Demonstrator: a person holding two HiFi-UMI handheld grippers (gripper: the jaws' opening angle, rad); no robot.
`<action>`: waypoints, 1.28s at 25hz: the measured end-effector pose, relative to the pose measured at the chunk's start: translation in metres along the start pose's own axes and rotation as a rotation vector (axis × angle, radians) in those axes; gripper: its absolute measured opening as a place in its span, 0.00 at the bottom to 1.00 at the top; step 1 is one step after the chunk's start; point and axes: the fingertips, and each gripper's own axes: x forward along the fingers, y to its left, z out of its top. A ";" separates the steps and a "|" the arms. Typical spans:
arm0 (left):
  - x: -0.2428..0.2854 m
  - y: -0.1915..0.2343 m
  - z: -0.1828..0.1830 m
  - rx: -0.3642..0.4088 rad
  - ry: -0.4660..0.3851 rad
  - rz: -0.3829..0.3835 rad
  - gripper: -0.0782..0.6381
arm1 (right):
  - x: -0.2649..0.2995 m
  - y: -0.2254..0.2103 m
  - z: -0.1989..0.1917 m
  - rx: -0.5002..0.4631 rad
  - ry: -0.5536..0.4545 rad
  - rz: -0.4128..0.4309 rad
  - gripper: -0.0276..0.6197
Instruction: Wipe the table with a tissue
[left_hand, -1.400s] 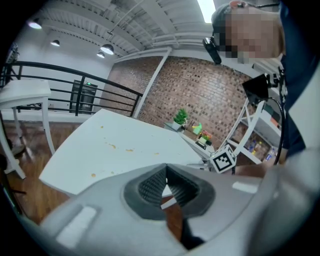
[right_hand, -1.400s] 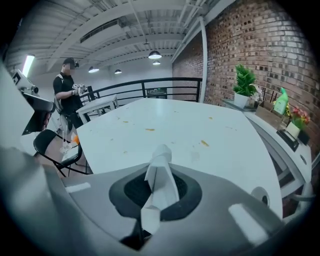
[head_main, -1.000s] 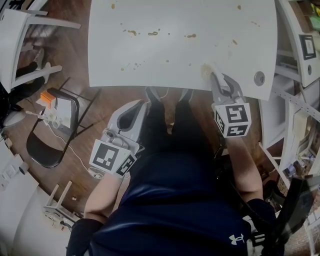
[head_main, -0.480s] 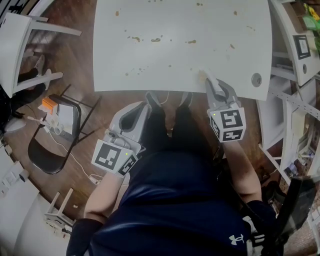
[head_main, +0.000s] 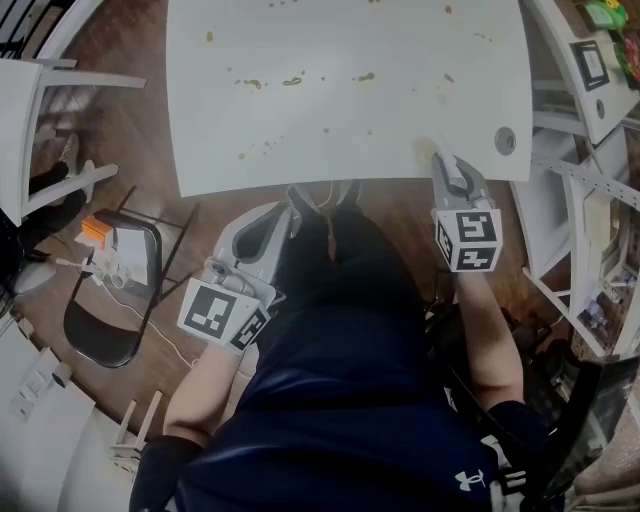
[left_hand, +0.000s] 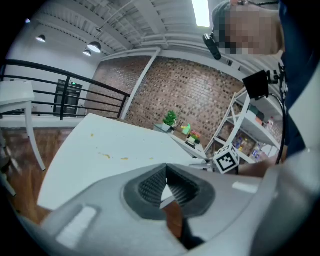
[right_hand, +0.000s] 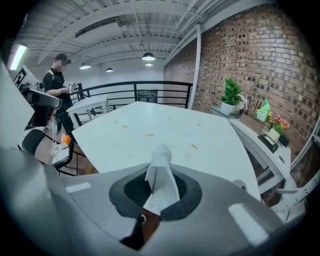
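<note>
**At the table's near edge, tissue pinched and ready**

Low and right of centre in the head view, the right gripper (head_main: 441, 152) reaches over the near edge of the smooth white rectangular table (head_main: 350, 130). Its jaws are clamped on a crumpled white paper tissue (head_main: 426, 148). The right gripper view shows that tissue (right_hand: 161, 174) as a twisted, folded wad standing up between the dark ribbed pads, its free end poking out past the tips.

The left gripper (head_main: 283, 208) hangs below the table edge, at centre left of the head view, over the wooden floor. Its own view shows the grey jaws drawn together at the tips with nothing held between them.

Brownish smears and crumbs (head_main: 292, 80) lie scattered across the upper middle of the tabletop, well apart from the tissue. A round grey cable grommet (head_main: 505, 141) sits just right of the right gripper.

The tissue looks very light, soft and limp. It will likely crush flat under pressure and could tear or slip out if it drags hard against the matte top. The present hold low on the wad seems sound, since it leaves a loose tuft to press on the surface. Dried smears may need firm strokes, which would strain such thin paper.
</note>
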 end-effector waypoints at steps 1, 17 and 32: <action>0.004 -0.001 -0.001 0.004 0.007 0.005 0.11 | 0.002 -0.006 -0.004 0.004 0.005 -0.001 0.06; 0.048 -0.039 0.001 0.030 0.036 0.071 0.11 | 0.047 -0.042 -0.040 -0.022 0.117 0.064 0.06; 0.025 0.010 0.006 0.000 0.042 0.045 0.11 | 0.066 0.002 -0.042 -0.005 0.181 0.062 0.06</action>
